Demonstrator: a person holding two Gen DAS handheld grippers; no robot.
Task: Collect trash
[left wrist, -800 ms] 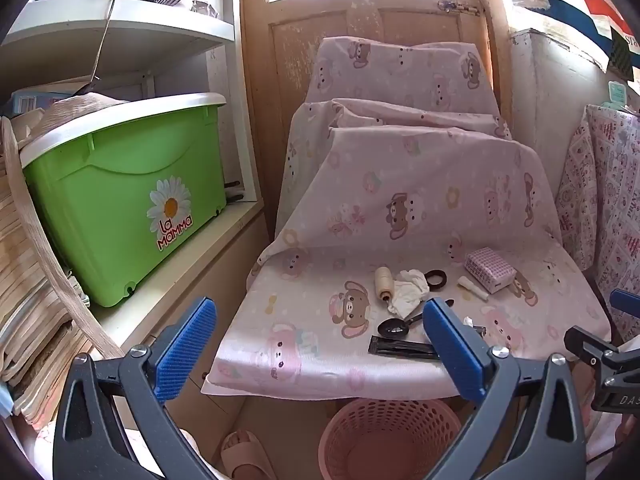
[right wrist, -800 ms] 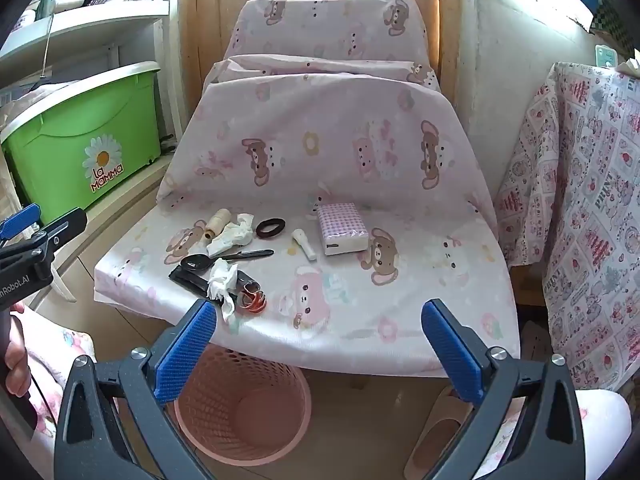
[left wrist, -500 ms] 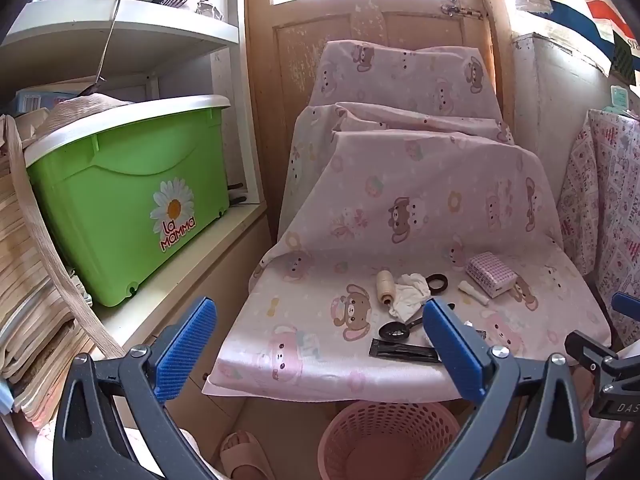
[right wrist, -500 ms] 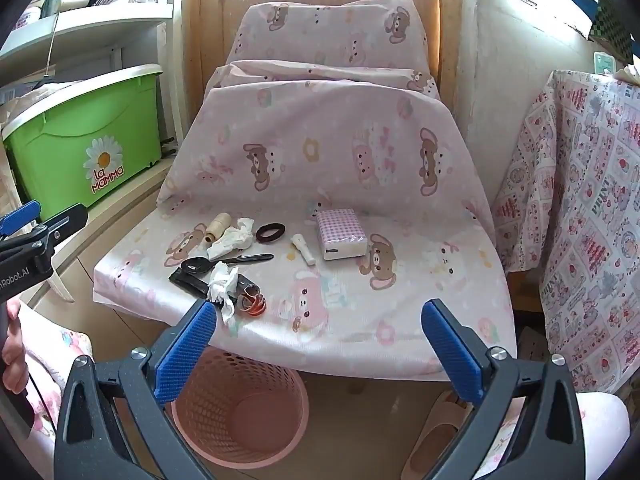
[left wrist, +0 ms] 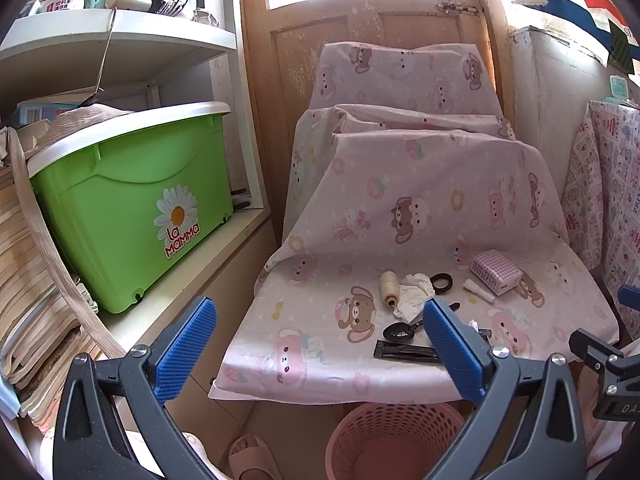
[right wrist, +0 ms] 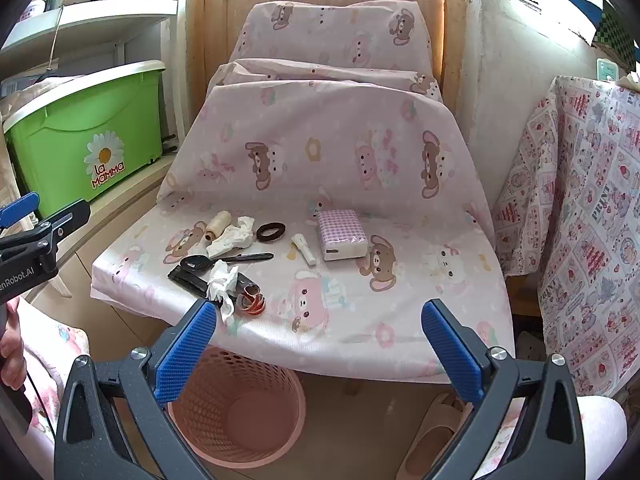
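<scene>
On the pink bear-print seat (right wrist: pixel 420 304) lie a crumpled white tissue (right wrist: pixel 234 237) by a cream thread spool (right wrist: pixel 217 225), and a second crumpled tissue (right wrist: pixel 221 285) near the front edge beside a small red wrapper (right wrist: pixel 253 301). The first tissue (left wrist: pixel 414 294) shows in the left wrist view too. A pink mesh bin (right wrist: pixel 236 408) stands on the floor under the seat's front edge. My left gripper (left wrist: pixel 320 348) and right gripper (right wrist: pixel 314 350) both hang open and empty in front of the seat, well short of the litter.
Also on the seat: a black spoon (right wrist: pixel 224 260), a black flat packet (right wrist: pixel 192 278), a black hair ring (right wrist: pixel 271 231), a small white tube (right wrist: pixel 304 250) and a checked tissue pack (right wrist: pixel 342 234). A green bin (left wrist: pixel 132 208) sits left; a patterned cloth (right wrist: pixel 580 216) hangs right. Slippers lie on the floor.
Both views have shifted a little: the seat and its objects sit slightly lower and nearer in frame. Both grippers stay open; nothing on the seat has moved.
</scene>
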